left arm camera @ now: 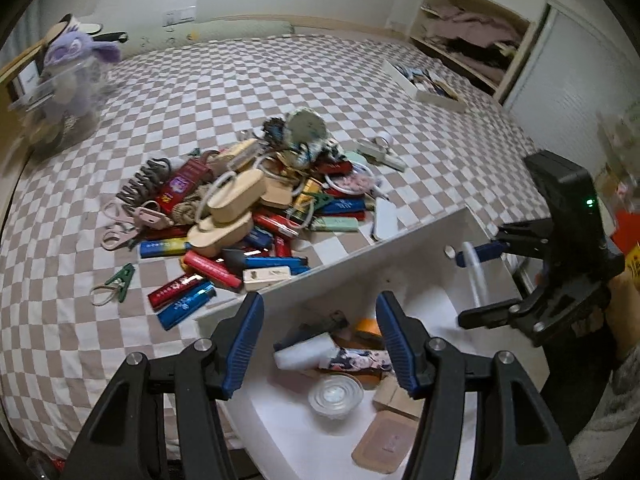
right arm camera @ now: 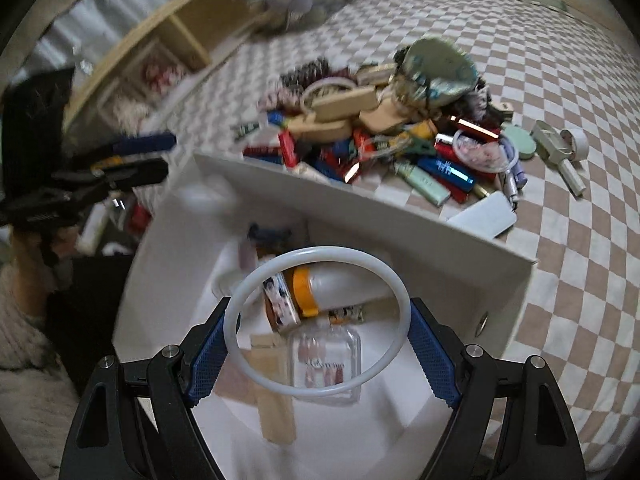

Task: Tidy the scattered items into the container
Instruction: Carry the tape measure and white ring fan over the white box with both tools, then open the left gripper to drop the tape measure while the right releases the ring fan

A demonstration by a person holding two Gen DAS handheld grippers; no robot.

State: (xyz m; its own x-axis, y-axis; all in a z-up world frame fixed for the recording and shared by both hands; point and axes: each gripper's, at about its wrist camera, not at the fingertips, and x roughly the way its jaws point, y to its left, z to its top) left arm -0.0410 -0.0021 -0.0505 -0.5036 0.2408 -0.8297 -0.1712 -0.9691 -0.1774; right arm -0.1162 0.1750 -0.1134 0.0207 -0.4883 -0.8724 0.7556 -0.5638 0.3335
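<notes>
A white box (left arm camera: 352,256) stands on the checkered bed with several small items inside; it also shows in the right wrist view (right arm camera: 400,216). A pile of lighters, clips and wooden pieces (left arm camera: 248,208) lies beyond it, and shows in the right wrist view (right arm camera: 384,132). My left gripper (left arm camera: 320,340) is open and empty over the box's near-left corner. My right gripper (right arm camera: 318,336) hangs over the box with a white ring (right arm camera: 316,322) spanning between its fingers; its jaws are spread wide. The ring also shows in the left wrist view (left arm camera: 474,276).
A purple plush toy (left arm camera: 76,56) in a clear container sits at the bed's far left. A shallow tray of items (left arm camera: 424,80) lies at the far right. A wooden shelf (left arm camera: 472,28) stands beyond the bed. A green clip (left arm camera: 120,280) lies apart from the pile.
</notes>
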